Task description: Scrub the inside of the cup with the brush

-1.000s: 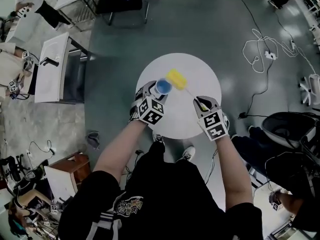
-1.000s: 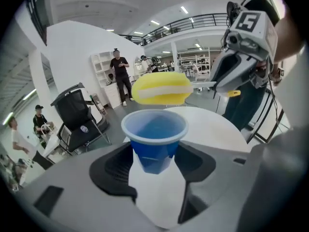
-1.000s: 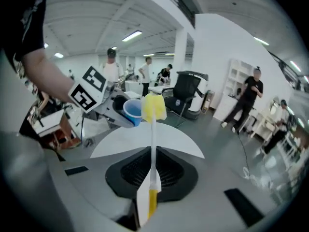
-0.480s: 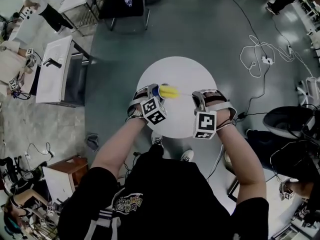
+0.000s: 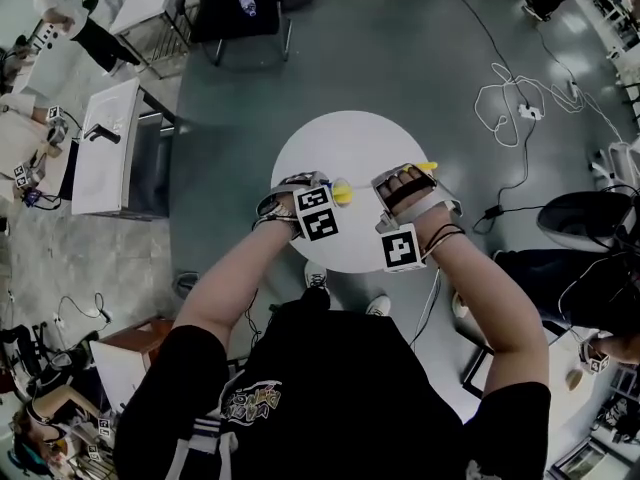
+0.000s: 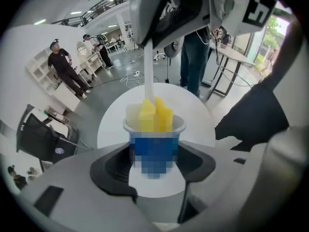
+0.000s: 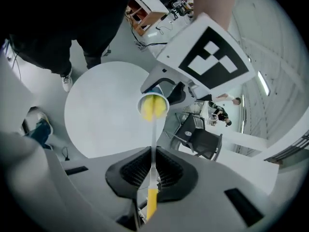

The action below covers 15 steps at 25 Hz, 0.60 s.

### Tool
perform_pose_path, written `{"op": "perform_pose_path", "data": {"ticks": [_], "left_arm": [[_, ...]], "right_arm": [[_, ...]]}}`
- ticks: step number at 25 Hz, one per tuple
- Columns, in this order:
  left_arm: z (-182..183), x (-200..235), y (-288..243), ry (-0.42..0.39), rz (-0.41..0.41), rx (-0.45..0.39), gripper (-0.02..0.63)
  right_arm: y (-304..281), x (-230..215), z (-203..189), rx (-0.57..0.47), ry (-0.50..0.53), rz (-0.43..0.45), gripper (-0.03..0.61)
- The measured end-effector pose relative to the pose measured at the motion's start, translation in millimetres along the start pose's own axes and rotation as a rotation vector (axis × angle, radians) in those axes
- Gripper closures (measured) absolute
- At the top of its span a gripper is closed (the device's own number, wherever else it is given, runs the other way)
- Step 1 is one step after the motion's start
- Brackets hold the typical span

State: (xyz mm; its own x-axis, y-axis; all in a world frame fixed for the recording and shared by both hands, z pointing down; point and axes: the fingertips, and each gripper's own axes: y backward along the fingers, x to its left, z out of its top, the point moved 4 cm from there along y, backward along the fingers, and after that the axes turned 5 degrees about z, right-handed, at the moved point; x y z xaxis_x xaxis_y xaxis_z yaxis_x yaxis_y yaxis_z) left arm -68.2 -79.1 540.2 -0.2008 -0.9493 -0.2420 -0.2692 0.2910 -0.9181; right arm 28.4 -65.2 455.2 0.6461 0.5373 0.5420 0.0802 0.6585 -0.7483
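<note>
We are gripping the blue cup (image 6: 153, 146) in the fingers (image 6: 113, 167) of our left gripper (image 6: 155, 164), mid-frame over the white surface (image 5: 360, 138). Our right gripper (image 7: 152, 170) is pinching the brush (image 7: 153, 108) handle tight, its yellow head inside the cup.

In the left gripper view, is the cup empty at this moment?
No, the brush sits with its yellow head inside the cup, and the head stands a little above the rim.
</note>
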Motion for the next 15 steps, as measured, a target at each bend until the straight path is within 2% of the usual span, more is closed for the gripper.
{"op": "perform_pose_path", "data": {"ticks": [1,3,5,7,10,12,15], "left_arm": [[-1,0,1,0.010,-0.024,-0.004,0.346],[-3,-2,4,0.020,-0.074,-0.011,0.347],[-3,-6,4,0.028,-0.161,-0.007,0.350],[-3,-12,7,0.039,-0.277,-0.004,0.351],[3,-16,15,0.046,-0.410,-0.054,0.368],[1,-12,17,0.062,-0.418,-0.067,0.367],[10,-11,21,0.058,-0.400,-0.121,0.368]], "right_arm": [[0,-1,3,-0.031,-0.045,-0.015,0.537],[3,-7,18,-0.165,-0.213,-0.071,0.536],[4,-7,30,-0.277,-0.323,-0.090,0.536],[4,2,31,-0.297,-0.296,-0.060,0.535],[6,11,19,-0.193,-0.113,-0.064,0.535],[7,14,19,-0.195,-0.113,-0.062,0.535],[8,11,20,-0.233,-0.199,-0.068,0.535]]}}
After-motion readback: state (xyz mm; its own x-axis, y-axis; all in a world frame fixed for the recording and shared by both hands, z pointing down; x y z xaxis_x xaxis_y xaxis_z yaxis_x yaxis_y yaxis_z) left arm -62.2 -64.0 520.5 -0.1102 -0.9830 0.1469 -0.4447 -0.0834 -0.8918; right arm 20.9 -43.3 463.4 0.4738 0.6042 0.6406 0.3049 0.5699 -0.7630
